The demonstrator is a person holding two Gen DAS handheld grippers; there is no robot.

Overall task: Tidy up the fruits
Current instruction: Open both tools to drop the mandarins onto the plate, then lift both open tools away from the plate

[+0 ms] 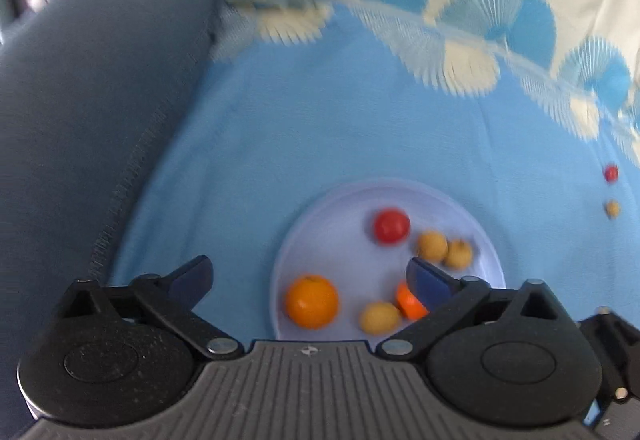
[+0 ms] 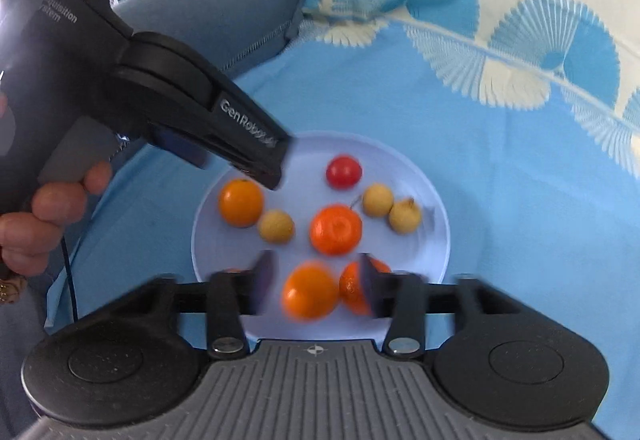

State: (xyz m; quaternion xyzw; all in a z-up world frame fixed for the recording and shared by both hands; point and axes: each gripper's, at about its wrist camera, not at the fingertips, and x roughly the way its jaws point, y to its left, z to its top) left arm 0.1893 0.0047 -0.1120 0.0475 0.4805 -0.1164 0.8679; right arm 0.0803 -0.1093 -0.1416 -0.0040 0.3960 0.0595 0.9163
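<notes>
A pale lilac plate [image 2: 424, 200] lies on a blue cloth and holds several fruits: oranges [image 2: 241, 202], a tangerine [image 2: 336, 229], a red fruit [image 2: 343, 171] and yellow longans [image 2: 377, 199]. My right gripper [image 2: 316, 286] is open just above the plate's near edge, with a blurred orange [image 2: 310, 292] between its fingers, not gripped. My left gripper [image 1: 308, 276] is open and empty over the plate's [image 1: 332, 240] left side; it also shows in the right wrist view [image 2: 276, 160]. The left wrist view shows an orange [image 1: 311, 301] and the red fruit [image 1: 391, 226].
A small red fruit [image 1: 611, 173] and a yellow longan [image 1: 612, 208] lie loose on the blue cloth [image 1: 320, 128] right of the plate. A grey-blue cushion [image 1: 100, 100] rises at the left. A cream and blue patterned cloth [image 2: 500, 20] lies behind.
</notes>
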